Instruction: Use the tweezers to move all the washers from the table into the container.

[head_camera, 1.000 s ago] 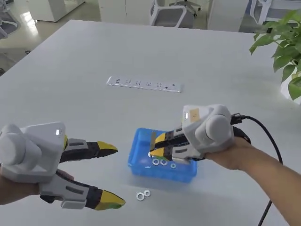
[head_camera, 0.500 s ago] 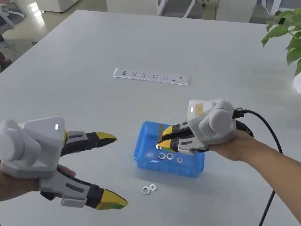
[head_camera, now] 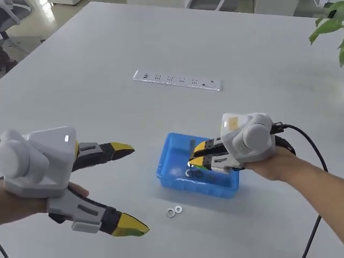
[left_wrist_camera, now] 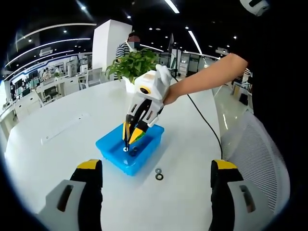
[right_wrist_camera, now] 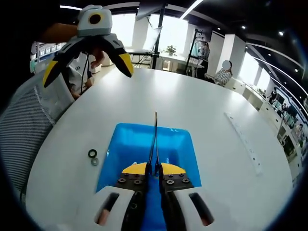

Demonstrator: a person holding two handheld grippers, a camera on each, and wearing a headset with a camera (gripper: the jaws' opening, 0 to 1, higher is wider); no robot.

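A blue container point(head_camera: 171, 172) point(left_wrist_camera: 111, 150) point(right_wrist_camera: 129, 144) sits on the white table, with washers point(head_camera: 192, 173) lying inside. Two more washers point(head_camera: 174, 210) point(left_wrist_camera: 158, 173) point(right_wrist_camera: 92, 157) lie on the table just in front of it. My right gripper point(head_camera: 196, 156) point(right_wrist_camera: 154, 168) point(left_wrist_camera: 132, 134) hovers over the container, shut on thin metal tweezers point(right_wrist_camera: 155, 139) point(head_camera: 192, 147) whose tips point down into it. My left gripper point(head_camera: 131, 188) point(left_wrist_camera: 155, 166) is held at the left, open and holding nothing, its yellow tips aimed toward the container.
A white power strip point(head_camera: 177, 80) point(right_wrist_camera: 245, 142) lies farther back on the table. A potted plant point(head_camera: 329, 26) point(left_wrist_camera: 134, 65) stands at the far right edge. A black cable point(head_camera: 309, 148) trails from my right gripper. Chairs and people are beyond the table.
The head camera has shifted down and right. My right gripper stays over the container with the tweezers, their tips a little lower. The left gripper stays open in place.
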